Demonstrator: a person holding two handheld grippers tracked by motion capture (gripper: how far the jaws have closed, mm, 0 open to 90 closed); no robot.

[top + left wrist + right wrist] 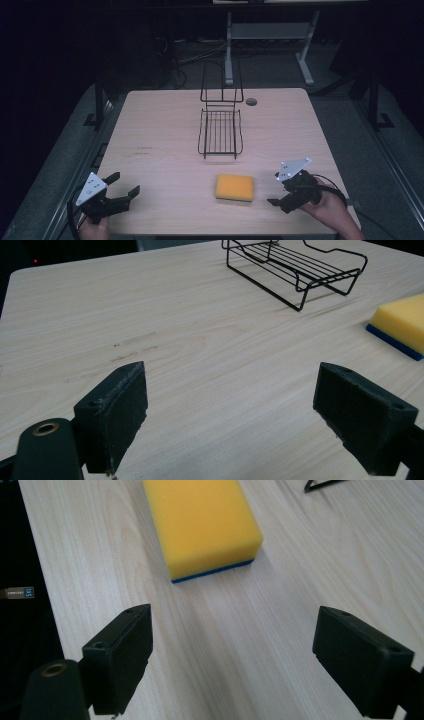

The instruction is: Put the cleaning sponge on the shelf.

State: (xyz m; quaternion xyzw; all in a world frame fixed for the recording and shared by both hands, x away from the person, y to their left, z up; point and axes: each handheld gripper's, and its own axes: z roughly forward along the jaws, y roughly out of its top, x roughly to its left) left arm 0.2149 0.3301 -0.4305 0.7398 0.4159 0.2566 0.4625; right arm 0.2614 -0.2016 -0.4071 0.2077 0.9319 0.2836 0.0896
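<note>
A yellow sponge [234, 187] with a blue underside lies flat near the table's front edge, right of centre. It shows ahead of my right gripper's jaws as the sponge [200, 525] and at the right edge of the left gripper view as the sponge [400, 322]. My right gripper [276, 189] sits just right of it, open and empty. At the front left corner my left gripper [123, 183] is open too, with nothing between its jaws. A black wire rack [220, 131] stands at the table's middle, its tall back toward the far edge.
The wooden table [160, 130] has a round cable hole [251, 101] near the far edge. The wire rack [295, 270] appears at the top of the left gripper view. Beyond the table stands a grey desk frame [270, 35] with cables on a dark floor.
</note>
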